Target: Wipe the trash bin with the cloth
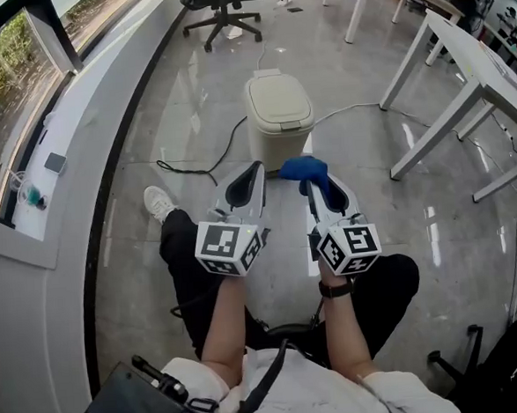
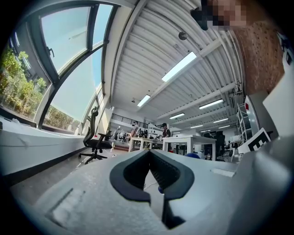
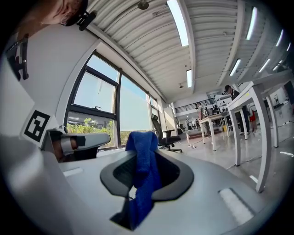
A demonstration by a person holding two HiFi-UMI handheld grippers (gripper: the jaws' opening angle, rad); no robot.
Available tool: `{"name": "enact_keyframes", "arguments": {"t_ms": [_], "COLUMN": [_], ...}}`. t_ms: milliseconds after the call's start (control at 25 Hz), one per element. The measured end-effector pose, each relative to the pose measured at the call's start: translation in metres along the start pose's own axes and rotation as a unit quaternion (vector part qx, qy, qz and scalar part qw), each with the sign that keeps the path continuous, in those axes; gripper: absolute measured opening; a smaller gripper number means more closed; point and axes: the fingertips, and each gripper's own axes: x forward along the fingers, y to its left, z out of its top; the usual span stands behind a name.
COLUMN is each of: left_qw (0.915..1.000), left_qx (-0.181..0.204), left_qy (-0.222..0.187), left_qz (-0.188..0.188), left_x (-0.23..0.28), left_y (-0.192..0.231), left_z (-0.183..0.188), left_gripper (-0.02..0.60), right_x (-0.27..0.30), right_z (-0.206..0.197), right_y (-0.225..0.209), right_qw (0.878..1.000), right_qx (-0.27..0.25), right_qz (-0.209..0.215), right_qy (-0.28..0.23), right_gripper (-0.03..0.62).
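Frame centre: right gripper clamps the blue cloth, which looks soft, limp and light, best held bunched as here. Left gripper closed on nothing. Trash bin, just above them, is probably light rigid plastic and may slide under wiping.

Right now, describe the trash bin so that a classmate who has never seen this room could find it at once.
On the grey floor between the curved window ledge and the white tables stands the trash bin. It is the only squat cream box with a closed lid there.
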Motion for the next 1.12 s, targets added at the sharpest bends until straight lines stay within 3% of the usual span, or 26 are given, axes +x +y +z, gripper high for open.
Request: {"name": "enact_keyframes", "arguments": {"t_ms": [320, 640, 920, 1120], "left_qw": [1.0000, 0.9994, 0.9968, 0.9915], "left_qx": [-0.004, 0.011, 0.011, 0.013], "left_qy": [0.006, 0.018, 0.015, 0.016], "left_qz": [-0.006, -0.027, -0.077, -0.129], "left_x": [0.083, 0.130, 0.173, 0.207], "left_y": [0.028, 0.076, 0.125, 0.153], "left_z": [-0.015, -0.011, 0.007, 0.008], "left_gripper": [0.000, 0.000, 0.000, 0.000], "right_x": [0.071, 0.129, 0.184, 0.211], "right_z": [0.010, 0.006, 0.029, 0.035], "right_y": [-0.063, -0.076, -0.063, -0.067], "right_qw": [1.000, 0.998, 0.996, 0.991], "right_qx": [0.018, 0.044, 0.034, 0.028], "right_qz": [-0.016, -0.042, -0.067, -0.115], "right_qy": [-0.011, -0.016, -0.049, -0.065], "right_gripper": [0.069, 0.069, 0.069, 0.069]}}
